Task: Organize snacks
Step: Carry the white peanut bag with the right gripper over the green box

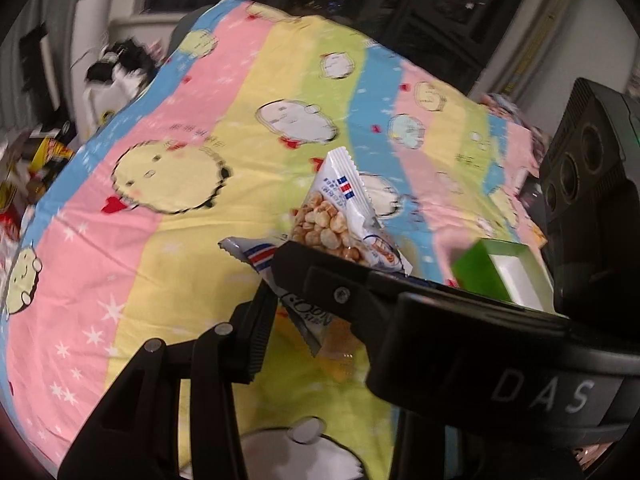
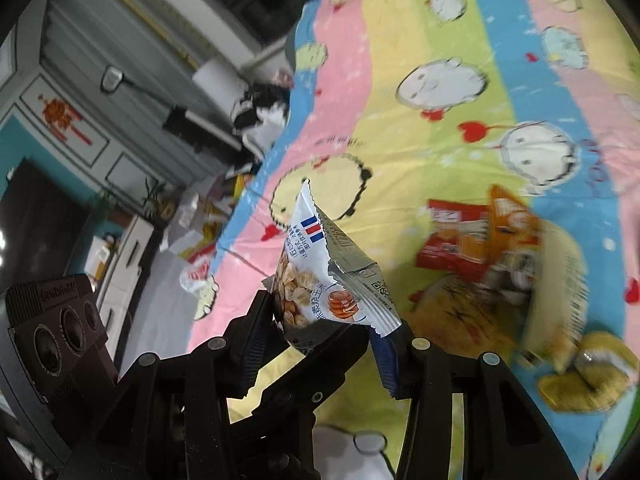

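Snack packets: your left tongs (image 1: 280, 280) pinch one corn packet (image 1: 340, 220), right tongs (image 2: 324, 336) pinch another (image 2: 316, 280), both above the bed (image 1: 160, 240). Thin corner grips could slip mid-carry.

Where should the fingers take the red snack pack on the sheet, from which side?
The red snack pack: probably pinch its free left end, coming from the picture's left in the right wrist view. It lies flat on the sheet, so only an edge is pinchable, and the orange pack covers its right end.
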